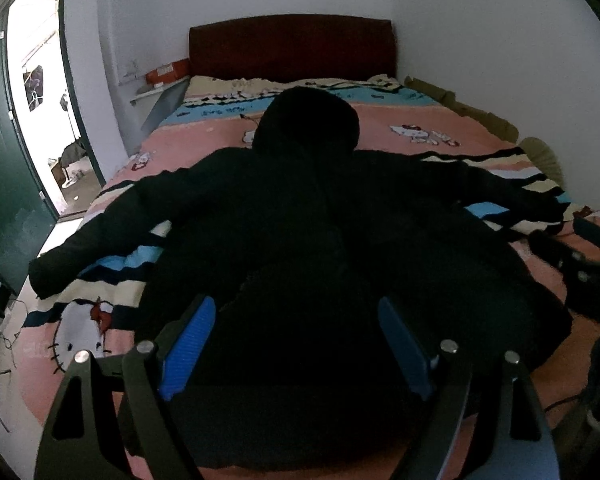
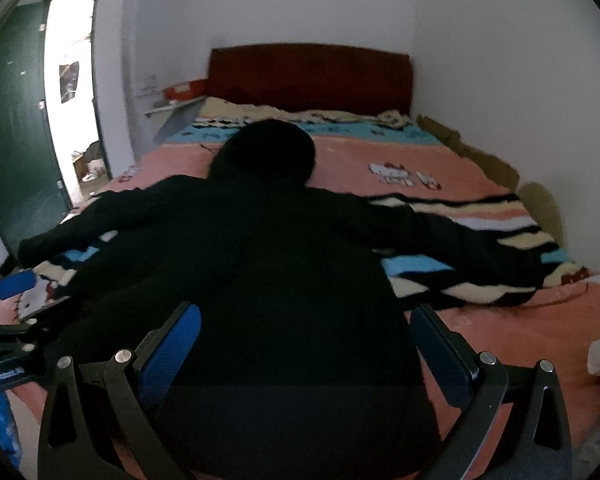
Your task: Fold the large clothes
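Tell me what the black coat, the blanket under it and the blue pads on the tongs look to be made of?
Black coat: probably padded fabric, matte; it looks bulky, but it is too dark to tell more.
Blanket: likely plush fleece, with fuzzy stripe edges and a printed cartoon pattern.
Blue pads: apparently ribbed rubber or plastic, with fine ridges showing.
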`<state>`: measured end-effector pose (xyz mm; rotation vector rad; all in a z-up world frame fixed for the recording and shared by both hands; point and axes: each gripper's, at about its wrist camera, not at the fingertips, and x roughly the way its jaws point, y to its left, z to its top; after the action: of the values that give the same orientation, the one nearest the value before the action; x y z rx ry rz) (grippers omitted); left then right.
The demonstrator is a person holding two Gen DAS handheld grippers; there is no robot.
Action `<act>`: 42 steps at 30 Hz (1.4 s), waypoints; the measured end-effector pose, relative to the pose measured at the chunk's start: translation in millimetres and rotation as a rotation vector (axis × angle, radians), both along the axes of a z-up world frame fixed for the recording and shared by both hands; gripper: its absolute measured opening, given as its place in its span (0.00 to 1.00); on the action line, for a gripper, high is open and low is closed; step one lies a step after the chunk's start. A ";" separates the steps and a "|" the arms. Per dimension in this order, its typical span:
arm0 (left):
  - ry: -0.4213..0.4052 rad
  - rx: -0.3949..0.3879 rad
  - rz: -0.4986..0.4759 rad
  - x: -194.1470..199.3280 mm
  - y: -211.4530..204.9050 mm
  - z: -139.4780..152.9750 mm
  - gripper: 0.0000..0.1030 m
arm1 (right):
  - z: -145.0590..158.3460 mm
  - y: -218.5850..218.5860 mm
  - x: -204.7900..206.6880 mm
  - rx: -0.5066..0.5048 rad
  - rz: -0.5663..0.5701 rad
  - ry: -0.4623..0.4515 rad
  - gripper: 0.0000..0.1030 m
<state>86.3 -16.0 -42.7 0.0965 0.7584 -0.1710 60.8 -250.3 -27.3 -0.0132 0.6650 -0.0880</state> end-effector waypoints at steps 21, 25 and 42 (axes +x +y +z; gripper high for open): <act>0.046 0.031 0.196 67.1 35.0 -43.6 0.81 | -35.6 -335.8 105.1 0.185 -0.554 0.049 0.99; 0.061 0.040 0.217 76.8 38.4 -53.7 0.81 | -49.9 -394.3 117.2 0.257 -0.622 0.076 0.95; 0.092 0.033 0.227 87.2 40.6 -68.3 0.81 | -128.9 -462.0 162.5 0.422 -0.663 0.231 0.43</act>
<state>173.5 24.6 -111.0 0.0332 0.8583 0.0529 223.3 -712.4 -156.2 0.6136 0.8874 -0.5891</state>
